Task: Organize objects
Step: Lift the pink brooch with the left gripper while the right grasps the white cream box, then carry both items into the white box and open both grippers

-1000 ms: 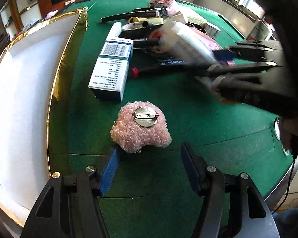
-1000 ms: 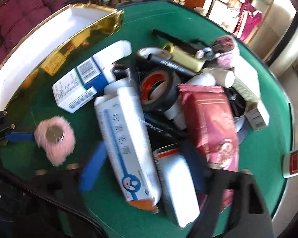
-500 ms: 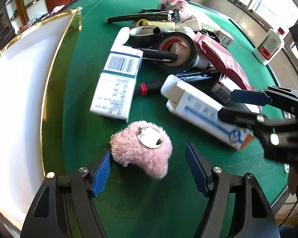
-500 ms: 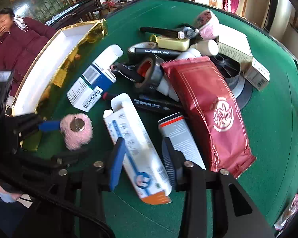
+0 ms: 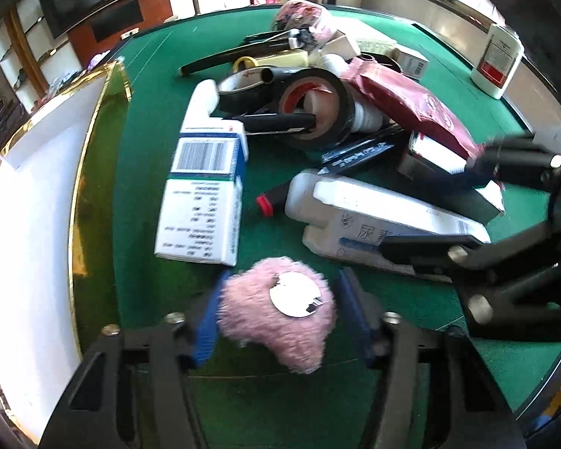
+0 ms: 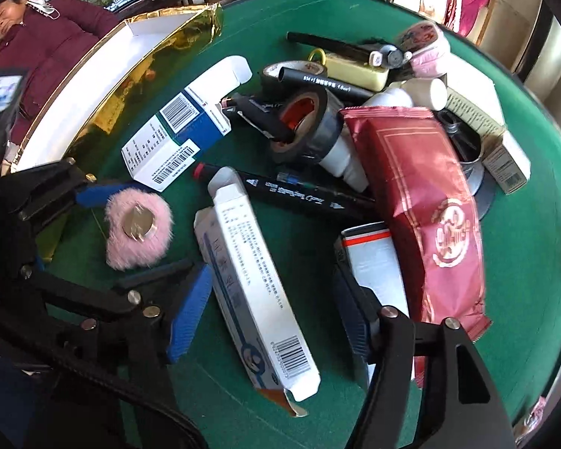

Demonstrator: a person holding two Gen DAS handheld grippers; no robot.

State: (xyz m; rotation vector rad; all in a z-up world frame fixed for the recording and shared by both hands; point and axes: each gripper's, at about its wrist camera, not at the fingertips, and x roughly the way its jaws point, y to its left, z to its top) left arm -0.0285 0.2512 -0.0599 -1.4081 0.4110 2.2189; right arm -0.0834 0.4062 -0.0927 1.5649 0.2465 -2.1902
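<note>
A pink fluffy brooch [image 5: 258, 310] with a round metal pin back lies on the green felt between my left gripper's [image 5: 280, 320] blue pads. Those jaws are closing, and both pads touch the fluff. In the right wrist view the brooch [image 6: 112, 247] sits at the left inside the left gripper [image 6: 131, 232]. A long white carton [image 6: 250, 273] lies flat between the jaws of my right gripper [image 6: 271, 314]. These jaws are opening, with a gap showing on the carton's right side. The left wrist view shows the right gripper [image 5: 426, 209] over that carton [image 5: 355, 217].
A gold-rimmed white tray [image 5: 74, 224] runs along the left. The pile behind holds a blue-white carton [image 5: 205, 187], a black tape roll [image 5: 318, 108], a red pouch [image 6: 422, 194] and a black marker [image 6: 303, 191]. A white bottle [image 5: 497, 60] stands far right. A person's dark red jacket [image 6: 48, 37] is beyond the tray.
My left jaws have narrowed onto the brooch, which had room beside it before. The right gripper set the white carton down on the felt, and its jaws have widened around it.
</note>
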